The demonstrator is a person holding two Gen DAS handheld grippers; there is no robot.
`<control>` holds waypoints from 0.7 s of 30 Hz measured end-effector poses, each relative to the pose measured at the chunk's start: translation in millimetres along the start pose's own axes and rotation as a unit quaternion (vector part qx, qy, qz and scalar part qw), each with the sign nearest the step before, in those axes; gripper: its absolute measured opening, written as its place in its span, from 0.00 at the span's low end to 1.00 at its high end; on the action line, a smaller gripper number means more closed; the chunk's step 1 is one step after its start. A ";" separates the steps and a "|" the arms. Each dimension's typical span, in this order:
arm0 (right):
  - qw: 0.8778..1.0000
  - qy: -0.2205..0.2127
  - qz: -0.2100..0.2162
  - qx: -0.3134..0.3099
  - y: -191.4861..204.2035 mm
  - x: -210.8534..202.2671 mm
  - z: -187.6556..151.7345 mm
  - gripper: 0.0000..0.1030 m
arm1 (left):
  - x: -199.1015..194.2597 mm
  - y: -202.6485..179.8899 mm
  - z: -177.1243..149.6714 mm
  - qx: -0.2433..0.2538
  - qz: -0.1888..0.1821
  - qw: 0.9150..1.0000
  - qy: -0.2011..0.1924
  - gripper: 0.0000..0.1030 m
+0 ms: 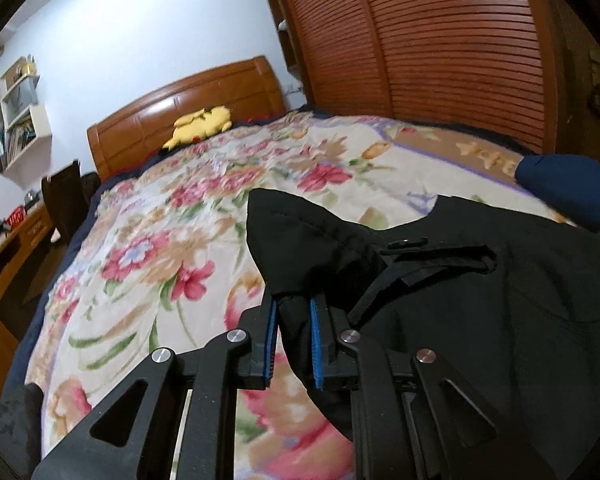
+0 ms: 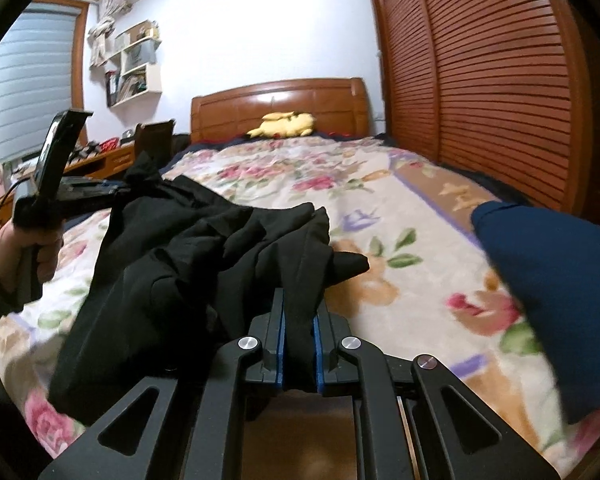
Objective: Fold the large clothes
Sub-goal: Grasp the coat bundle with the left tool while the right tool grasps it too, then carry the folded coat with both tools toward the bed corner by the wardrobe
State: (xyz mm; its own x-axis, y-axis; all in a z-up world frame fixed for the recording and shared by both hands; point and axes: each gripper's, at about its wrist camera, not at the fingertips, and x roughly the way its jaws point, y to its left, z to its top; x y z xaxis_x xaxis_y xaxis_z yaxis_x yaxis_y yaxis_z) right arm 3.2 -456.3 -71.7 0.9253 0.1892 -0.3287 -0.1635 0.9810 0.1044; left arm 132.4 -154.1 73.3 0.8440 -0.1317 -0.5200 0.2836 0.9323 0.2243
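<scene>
Black garment (image 2: 204, 248), crumpled, lifted above floral bedspread (image 2: 400, 208)

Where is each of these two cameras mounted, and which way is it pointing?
Left wrist view: sits on the left gripper, facing up the floral bed toward the headboard; its fingers pinch a black garment.
Right wrist view: sits on the right gripper, facing likewise; it pinches the same garment, and shows the person's left hand.
Both share the bed, headboard, yellow plush toy and slatted wardrobe.
</scene>
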 end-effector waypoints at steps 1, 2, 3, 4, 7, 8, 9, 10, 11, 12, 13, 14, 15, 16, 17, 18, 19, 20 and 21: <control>1.000 -0.004 -0.004 -0.001 -1.5 -2.7 3.0 0.10 | -2.9 -4.1 4.2 0.000 -0.001 1.000 -0.006 0.14; 1.000 -0.007 -0.008 -0.005 -1.4 -5.9 5.1 0.10 | -6.0 -9.1 9.4 0.000 -0.003 1.000 -0.012 0.14; 1.000 -0.009 -0.013 -0.013 -1.9 -8.8 7.4 0.10 | -7.8 -14.1 13.9 0.001 -0.005 1.000 -0.016 0.14; 0.999 -0.009 -0.022 -0.027 -0.9 -11.8 9.1 0.10 | -8.2 -20.6 18.8 0.004 -0.008 1.000 -0.018 0.14; 0.998 -0.012 -0.041 -0.049 -8.5 -23.5 16.3 0.10 | -6.0 -39.9 31.6 0.012 -0.016 1.000 -0.022 0.14; 0.997 -0.013 -0.049 -0.058 -10.5 -27.5 19.0 0.10 | -5.3 -46.5 38.3 0.013 -0.020 0.999 -0.025 0.14; 0.996 -0.014 -0.059 -0.069 -13.9 -31.2 24.2 0.10 | -5.9 -53.9 47.2 0.012 -0.023 0.999 -0.032 0.13; 0.994 -0.016 -0.069 -0.079 -18.6 -34.2 30.3 0.09 | -6.6 -59.8 56.2 0.012 -0.027 0.999 -0.037 0.13; 0.993 -0.018 -0.079 -0.087 -22.5 -39.1 35.5 0.09 | -8.3 -66.9 66.3 0.010 -0.033 0.998 -0.044 0.13; 0.991 -0.021 -0.089 -0.093 -28.0 -44.4 41.5 0.09 | -10.1 -75.5 77.7 0.009 -0.040 0.998 -0.052 0.13; 0.990 -0.024 -0.101 -0.097 -34.7 -49.1 48.2 0.09 | -11.2 -83.7 86.7 0.011 -0.044 0.997 -0.059 0.13; 0.988 -0.026 -0.113 -0.100 -42.6 -53.6 55.2 0.09 | -12.0 -96.3 99.7 0.015 -0.049 0.996 -0.069 0.13; 0.986 -0.028 -0.127 -0.102 -52.2 -59.1 62.5 0.09 | -11.7 -104.5 107.5 0.016 -0.053 0.996 -0.075 0.13; 0.984 -0.029 -0.139 -0.103 -59.7 -63.4 68.0 0.09 | -10.1 -114.3 116.9 0.017 -0.059 0.995 -0.079 0.13; 0.982 -0.031 -0.152 -0.104 -69.1 -68.5 73.4 0.09 | -6.6 -127.5 128.7 0.013 -0.069 0.994 -0.082 0.13; 0.980 -0.032 -0.164 -0.104 -77.6 -72.8 77.8 0.09 | -4.0 -137.2 136.1 0.010 -0.076 0.994 -0.083 0.13; 0.978 -0.031 -0.178 -0.104 -86.6 -77.3 81.9 0.09 | -1.3 -148.5 143.7 0.007 -0.085 0.993 -0.084 0.13; 0.976 -0.031 -0.192 -0.103 -96.7 -82.3 85.3 0.09 | 3.6 -164.4 153.6 0.004 -0.097 0.992 -0.086 0.13; 0.973 -0.029 -0.204 -0.102 -105.2 -86.3 87.7 0.09 | 5.8 -175.7 159.1 0.004 -0.104 0.991 -0.087 0.13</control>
State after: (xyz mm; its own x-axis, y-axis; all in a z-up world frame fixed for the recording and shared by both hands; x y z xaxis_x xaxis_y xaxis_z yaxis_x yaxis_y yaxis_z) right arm -29.4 -579.6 28.0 0.9444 -0.2144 -0.2492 0.1623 0.9633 -0.2138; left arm 159.9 -372.3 162.0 0.8323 -0.3782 -0.4052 0.4630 0.8763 0.1332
